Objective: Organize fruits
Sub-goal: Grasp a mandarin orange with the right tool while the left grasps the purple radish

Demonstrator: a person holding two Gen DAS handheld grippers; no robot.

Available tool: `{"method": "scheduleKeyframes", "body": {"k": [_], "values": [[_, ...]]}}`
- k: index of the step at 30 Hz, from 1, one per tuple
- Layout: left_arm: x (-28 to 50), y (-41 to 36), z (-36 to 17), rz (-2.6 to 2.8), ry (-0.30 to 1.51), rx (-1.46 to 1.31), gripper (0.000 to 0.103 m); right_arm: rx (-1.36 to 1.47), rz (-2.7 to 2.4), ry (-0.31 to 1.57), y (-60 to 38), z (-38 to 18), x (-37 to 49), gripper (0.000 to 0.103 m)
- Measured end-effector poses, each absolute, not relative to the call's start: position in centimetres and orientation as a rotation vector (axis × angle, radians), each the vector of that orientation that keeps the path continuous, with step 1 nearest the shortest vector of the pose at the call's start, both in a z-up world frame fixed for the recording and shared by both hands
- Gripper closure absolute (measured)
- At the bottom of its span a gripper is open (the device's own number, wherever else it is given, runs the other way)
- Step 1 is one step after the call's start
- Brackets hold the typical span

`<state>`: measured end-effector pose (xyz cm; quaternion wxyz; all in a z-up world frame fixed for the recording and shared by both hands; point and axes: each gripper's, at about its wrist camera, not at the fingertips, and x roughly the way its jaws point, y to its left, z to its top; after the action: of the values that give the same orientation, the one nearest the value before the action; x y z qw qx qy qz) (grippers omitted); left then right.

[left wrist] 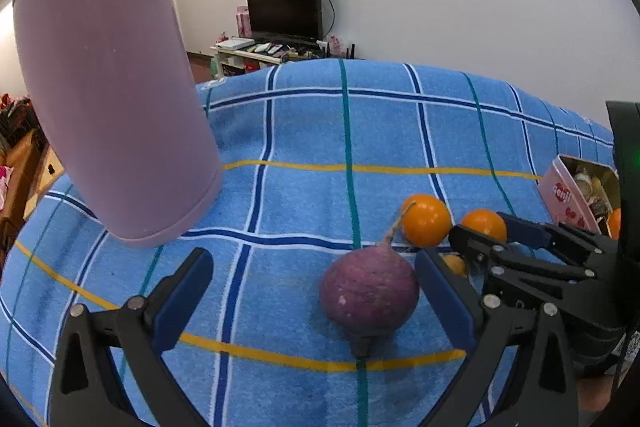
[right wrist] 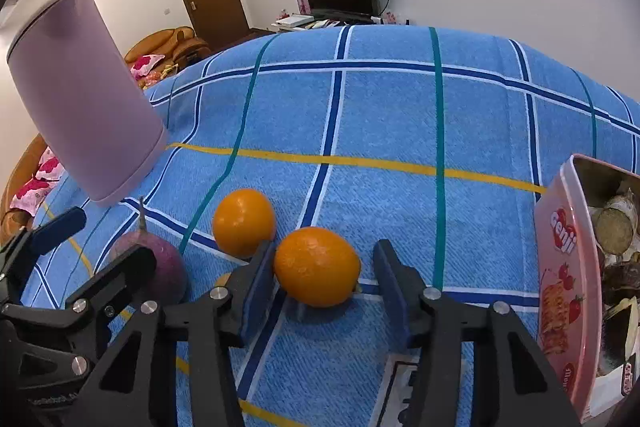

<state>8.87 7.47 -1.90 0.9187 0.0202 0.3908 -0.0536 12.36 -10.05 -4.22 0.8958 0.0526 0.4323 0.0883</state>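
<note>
right gripper (right wrist: 324,291): wide, astride orange (right wrist: 317,266) | orange long axis: crosswise between jaws

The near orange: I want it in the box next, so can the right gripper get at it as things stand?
Probably yes. The near orange already sits between the right gripper's open jaws, left pad close beside it, nothing on top. The far orange sits just behind the left finger.

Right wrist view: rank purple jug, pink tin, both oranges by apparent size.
1. purple jug
2. pink tin, cut off by the frame
3. near orange, between the right gripper fingers
4. far orange; possibly only distance, so unsure
</note>
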Motion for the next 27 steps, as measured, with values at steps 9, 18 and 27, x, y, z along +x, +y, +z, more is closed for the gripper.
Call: {"method": "scheduleKeyframes", "body": {"k": [9, 18, 27], "values": [[9.0, 6.7, -2.6, -0.148, 0.817, 0.036, 0.000, 0.138, 0.182, 0.894, -11.0, -4.1, 11.7, 0.060], [9.3, 6.0, -3.7, -0.134, 0.850, 0.092, 0.006, 0.198, 0.160, 0.839, -12.9, -3.4, 9.6, 0.060], [9.7, 6.4, -4.2, -0.188, 0.891, 0.024, 0.047, 0.181, 0.165, 0.793, -12.7, -2.7, 8.6, 0.060]]}}
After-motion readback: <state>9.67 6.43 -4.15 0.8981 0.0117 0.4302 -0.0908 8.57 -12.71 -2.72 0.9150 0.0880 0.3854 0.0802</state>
